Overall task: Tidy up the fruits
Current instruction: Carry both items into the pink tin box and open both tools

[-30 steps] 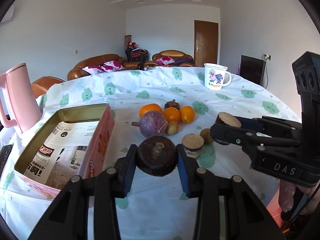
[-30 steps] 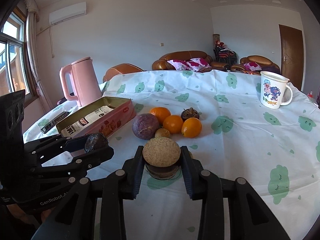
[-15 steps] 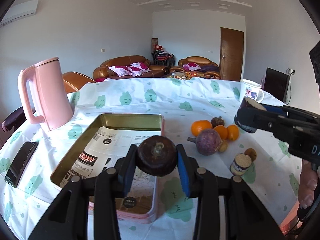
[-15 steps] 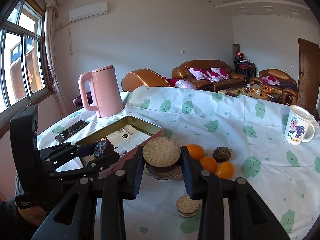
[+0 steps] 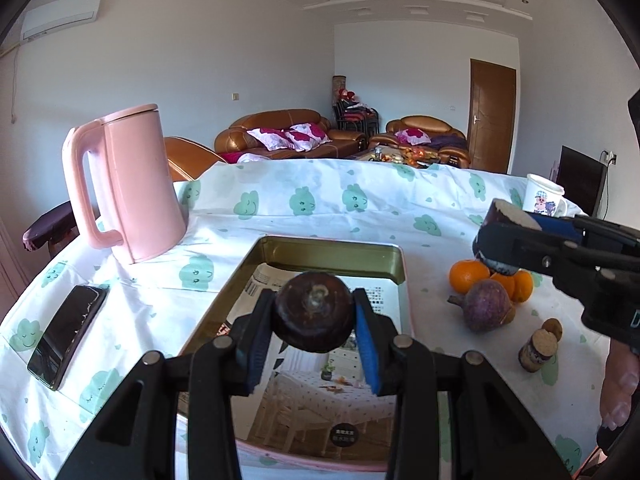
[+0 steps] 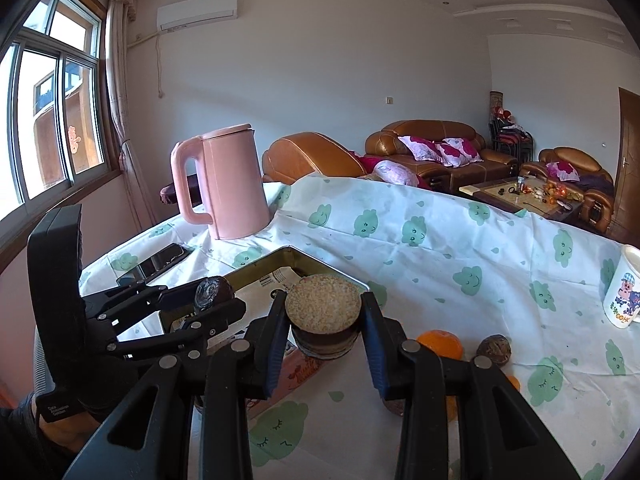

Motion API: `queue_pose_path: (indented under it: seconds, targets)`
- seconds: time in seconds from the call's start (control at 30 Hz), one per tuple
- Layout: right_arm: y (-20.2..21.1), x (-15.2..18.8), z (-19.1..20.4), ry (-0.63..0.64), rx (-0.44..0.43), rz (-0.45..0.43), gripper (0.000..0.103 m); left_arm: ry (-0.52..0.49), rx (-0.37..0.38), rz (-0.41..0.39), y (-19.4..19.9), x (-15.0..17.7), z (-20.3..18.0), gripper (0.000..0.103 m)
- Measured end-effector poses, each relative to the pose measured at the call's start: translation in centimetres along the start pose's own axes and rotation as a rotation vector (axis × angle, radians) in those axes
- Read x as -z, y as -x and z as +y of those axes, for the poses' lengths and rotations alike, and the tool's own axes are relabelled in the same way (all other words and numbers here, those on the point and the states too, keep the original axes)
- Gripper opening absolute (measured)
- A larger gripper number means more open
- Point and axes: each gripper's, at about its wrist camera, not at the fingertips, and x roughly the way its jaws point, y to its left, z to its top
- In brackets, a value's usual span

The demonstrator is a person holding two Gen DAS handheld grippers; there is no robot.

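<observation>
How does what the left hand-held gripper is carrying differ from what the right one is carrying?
The left hand-held gripper holds a whole dark round fruit, smooth and glossy with a stem nub facing the camera. The right hand-held gripper holds a cut fruit piece with a flat, pale, grainy top above dark skin. The whole fruit hangs over the open tin; the cut piece is at the tin's edge. Both are clamped between blue pads.

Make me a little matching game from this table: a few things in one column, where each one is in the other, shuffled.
Things:
1. dark round fruit
2. pink kettle
3. black phone
4. cartoon mug

Places:
A. lying flat near the table's left edge
B. clamped in the left gripper, over the tin
C. far right of the cloth
D. standing behind the phone

Pairs: 1-B, 2-D, 3-A, 4-C
</observation>
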Motion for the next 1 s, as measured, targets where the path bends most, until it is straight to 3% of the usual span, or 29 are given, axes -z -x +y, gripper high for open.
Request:
queue_pose_path:
  seconds: [0.5, 1.0]
  targets:
    - [-6.9, 1.4, 2.7, 0.013, -0.042, 0.096, 0.037, 0.025, -0.035, 0.041, -1.9, 0.4, 3.2, 0.04]
    - [-9.5, 2.6, 4.1, 0.05, -0.03, 0.164, 0.037, 0.018, -0.019, 0.091, -3.1, 0.5, 4.0, 0.04]
